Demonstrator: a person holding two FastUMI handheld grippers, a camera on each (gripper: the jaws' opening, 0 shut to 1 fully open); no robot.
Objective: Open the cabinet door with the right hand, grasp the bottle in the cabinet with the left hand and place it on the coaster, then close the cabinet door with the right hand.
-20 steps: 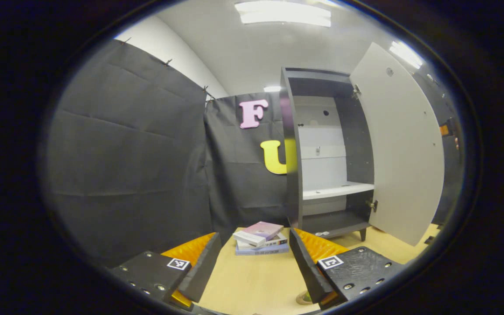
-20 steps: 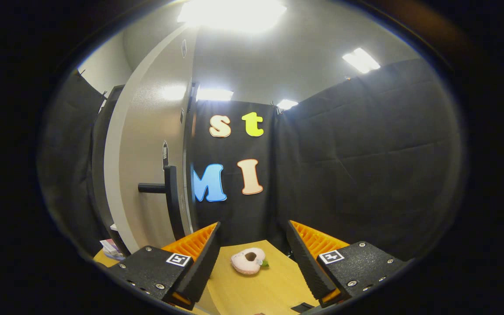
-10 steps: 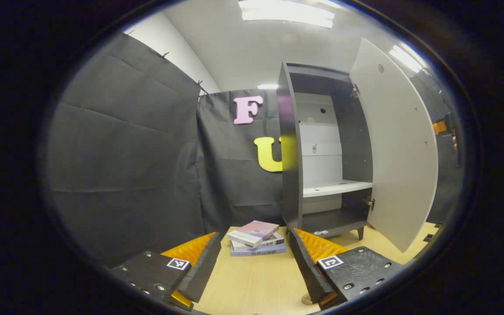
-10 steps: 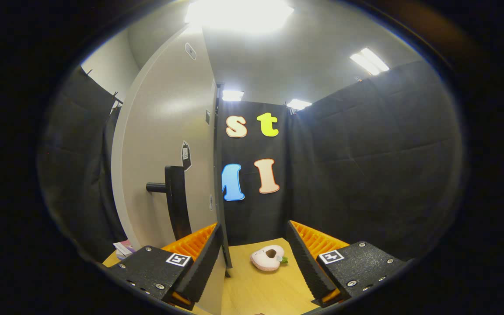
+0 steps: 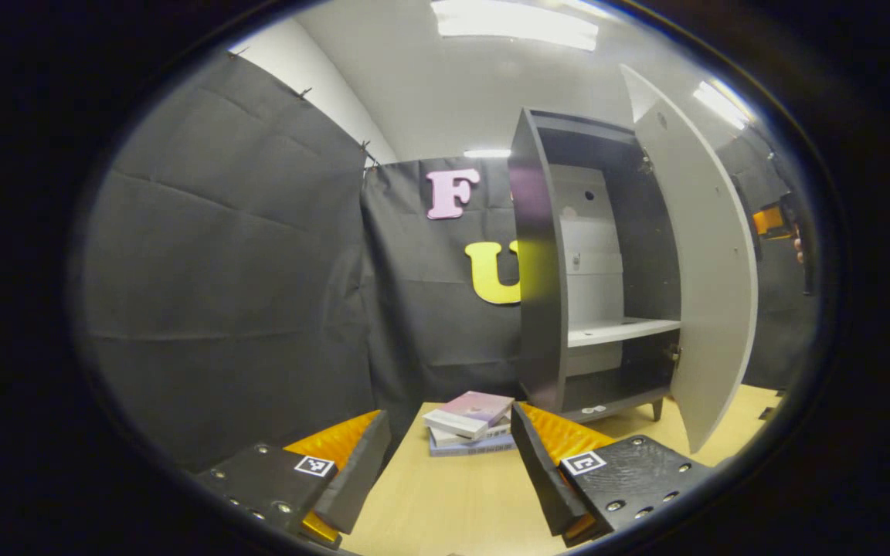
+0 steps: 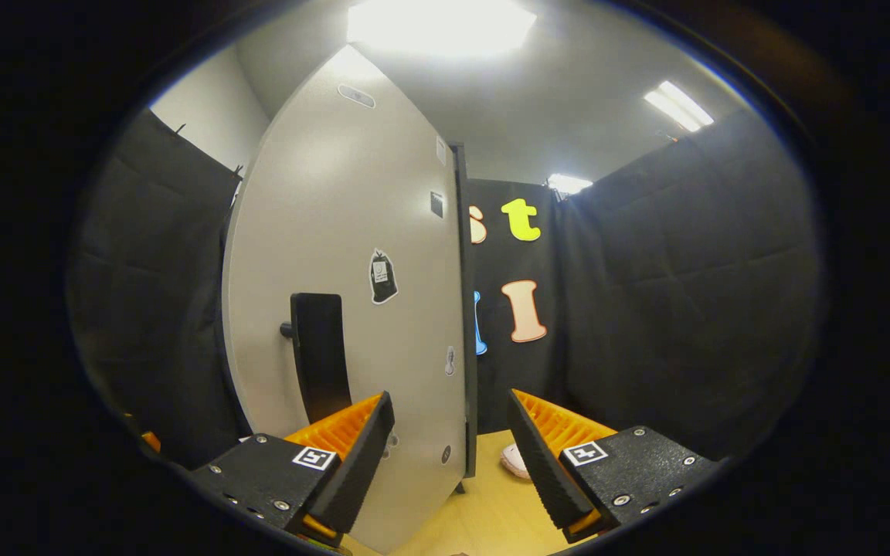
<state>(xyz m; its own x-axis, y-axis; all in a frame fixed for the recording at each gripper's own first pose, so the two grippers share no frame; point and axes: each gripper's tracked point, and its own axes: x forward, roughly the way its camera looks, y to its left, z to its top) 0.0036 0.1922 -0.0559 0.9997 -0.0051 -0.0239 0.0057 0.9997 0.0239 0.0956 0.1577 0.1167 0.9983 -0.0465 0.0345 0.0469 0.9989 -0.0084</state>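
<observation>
Cabinet (image 5: 541,255) stands at the far end of the wooden table (image 5: 445,502) in your left gripper view, its door (image 5: 711,262) swung out toward you on the right with the free edge nearest the camera. The white shelf (image 5: 619,330) and the dark floor of the cabinet under it lie bare of any bottle. A stack of books (image 5: 470,423) sits just in front of the cabinet's left wall, near the table's far edge. Your left gripper (image 5: 449,479) hangs low over the table with its fingers spread wide and nothing between them; bare tabletop runs from the fingers up to the books. At the far right, past the door, your other gripper (image 5: 771,222) shows small with a bit of the hand holding it.

In your right gripper view, the door's outer face (image 6: 352,293) stands close ahead, its hinge-side edge running down just left of centre. The black handle (image 6: 320,355) juts from it, just above your left finger (image 6: 352,440). Your right gripper (image 6: 449,463) is spread wide, holding nothing, with the door's lower part showing in the gap. A pale plush toy (image 6: 516,461) peeks out on the table beside the door's edge. I cannot tell where the bottle or the coaster is.
</observation>
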